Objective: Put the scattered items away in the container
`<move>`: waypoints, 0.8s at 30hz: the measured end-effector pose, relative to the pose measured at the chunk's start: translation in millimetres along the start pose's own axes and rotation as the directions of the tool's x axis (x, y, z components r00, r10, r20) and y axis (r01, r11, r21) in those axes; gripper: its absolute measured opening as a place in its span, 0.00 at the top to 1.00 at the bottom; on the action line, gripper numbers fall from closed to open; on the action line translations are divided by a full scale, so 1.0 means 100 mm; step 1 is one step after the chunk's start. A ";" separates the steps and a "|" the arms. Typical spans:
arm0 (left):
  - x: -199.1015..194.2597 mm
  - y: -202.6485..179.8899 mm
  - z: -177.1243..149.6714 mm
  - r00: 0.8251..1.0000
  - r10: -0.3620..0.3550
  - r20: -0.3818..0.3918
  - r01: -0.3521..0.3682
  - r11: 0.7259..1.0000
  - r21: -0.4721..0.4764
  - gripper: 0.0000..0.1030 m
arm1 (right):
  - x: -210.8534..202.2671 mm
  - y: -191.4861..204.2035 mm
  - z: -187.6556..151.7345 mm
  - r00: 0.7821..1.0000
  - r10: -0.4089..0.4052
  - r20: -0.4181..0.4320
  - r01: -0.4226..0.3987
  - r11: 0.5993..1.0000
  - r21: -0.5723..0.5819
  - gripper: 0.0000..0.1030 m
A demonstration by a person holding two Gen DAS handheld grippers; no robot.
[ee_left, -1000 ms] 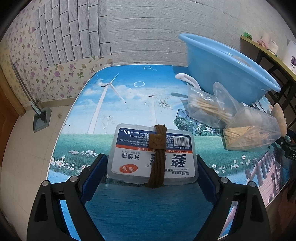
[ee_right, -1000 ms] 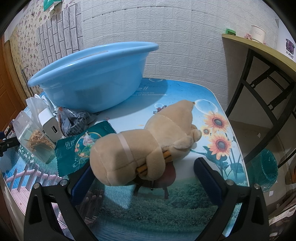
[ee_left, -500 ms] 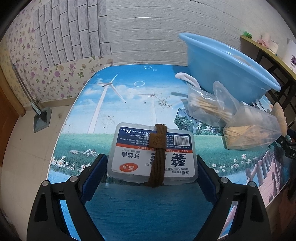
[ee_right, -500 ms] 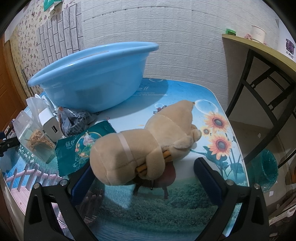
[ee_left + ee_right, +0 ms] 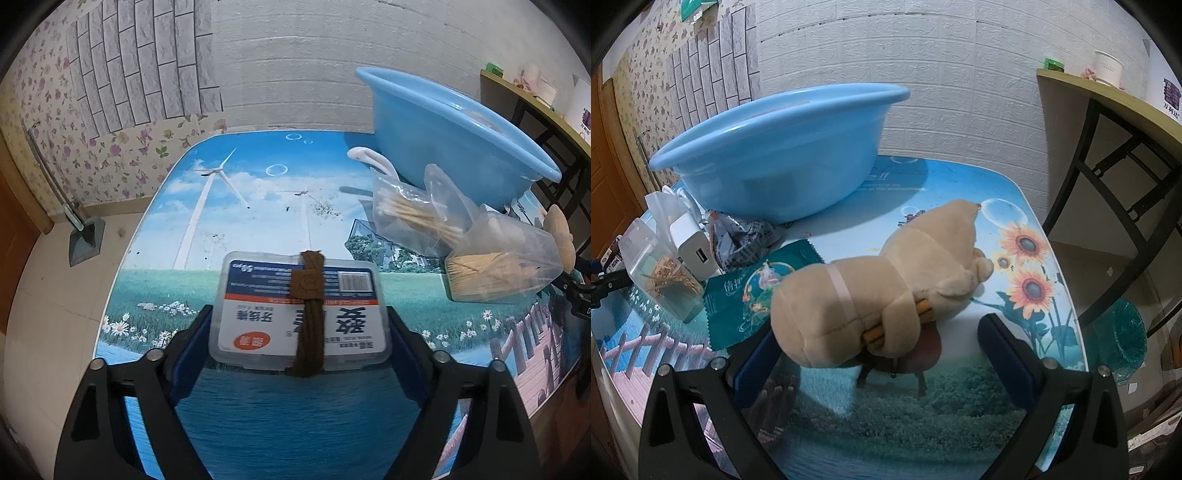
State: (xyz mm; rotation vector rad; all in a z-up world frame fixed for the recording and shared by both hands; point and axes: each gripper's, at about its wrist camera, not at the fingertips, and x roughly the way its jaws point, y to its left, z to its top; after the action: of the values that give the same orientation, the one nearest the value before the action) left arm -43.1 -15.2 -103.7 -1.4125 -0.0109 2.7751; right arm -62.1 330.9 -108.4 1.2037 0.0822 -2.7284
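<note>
While unclamped, floss box (image 5: 299, 314) between claw (image 5: 299, 343).

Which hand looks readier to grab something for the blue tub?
Left. The floss box already sits squarely between its open hand-held gripper; the plush toy lies off-centre in the right one.

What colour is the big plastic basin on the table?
Light blue plastic basin, clearest in the right wrist view.
</note>
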 end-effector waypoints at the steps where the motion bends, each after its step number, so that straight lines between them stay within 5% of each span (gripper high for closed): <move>1: 0.00 -0.01 0.00 1.000 -0.002 0.001 0.002 1.000 0.005 0.21 | 0.00 0.00 0.00 1.000 0.000 0.000 0.000 1.000 0.000 0.00; 13: -0.03 -0.02 -0.03 1.000 -0.014 0.009 0.014 1.000 0.013 0.21 | 0.04 0.04 0.07 1.000 -0.004 -0.029 0.004 1.000 0.003 0.00; 24: -0.05 0.01 -0.04 0.999 -0.039 0.017 0.039 0.999 0.009 0.21 | 0.04 -0.03 0.19 0.988 0.122 -0.092 -0.121 0.993 0.015 0.00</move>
State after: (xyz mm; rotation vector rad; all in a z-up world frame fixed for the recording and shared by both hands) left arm -37.0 -16.6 -102.4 -1.3716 -0.0267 2.7525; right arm -78.8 331.7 -98.7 1.2934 0.0061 -2.5715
